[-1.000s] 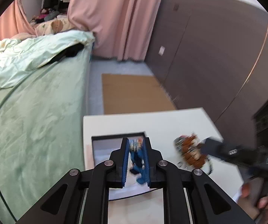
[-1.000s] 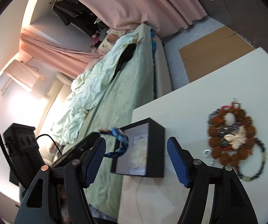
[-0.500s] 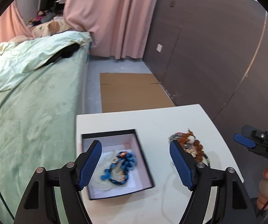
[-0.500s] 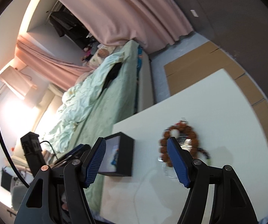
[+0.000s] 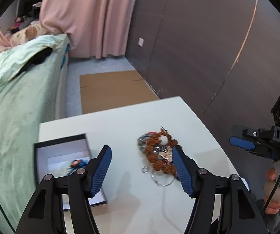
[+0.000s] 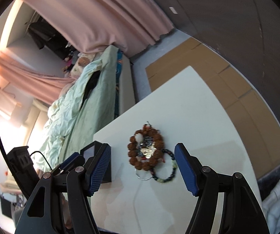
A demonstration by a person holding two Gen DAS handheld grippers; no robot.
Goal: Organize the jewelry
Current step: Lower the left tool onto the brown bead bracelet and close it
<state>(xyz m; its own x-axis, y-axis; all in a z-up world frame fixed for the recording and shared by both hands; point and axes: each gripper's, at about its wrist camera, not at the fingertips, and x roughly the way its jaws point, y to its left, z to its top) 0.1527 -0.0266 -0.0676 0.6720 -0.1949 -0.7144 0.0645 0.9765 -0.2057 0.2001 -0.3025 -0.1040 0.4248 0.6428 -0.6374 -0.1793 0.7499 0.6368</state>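
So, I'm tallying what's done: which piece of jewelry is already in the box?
The blue beaded bracelet, lying inside the black box. The brown bead bracelet and the dark-and-pale bead bracelet lie on the white table.

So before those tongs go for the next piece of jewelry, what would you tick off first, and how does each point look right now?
1. Left tongs empty: ok. Their jaws have just been closing a little, with nothing between them.
2. Right tongs open and empty: ok.
3. Blue bracelet inside the black box: ok, it lies on the lining.
4. Next pieces in the open: ok. The brown bead bracelet lies on the white table, beside the box.
5. Pieces free of each other: not ok. A dark bead bracelet and thin metal rings overlap the brown one.
6. Box has room for more: cannot tell, its floor is partly hidden.
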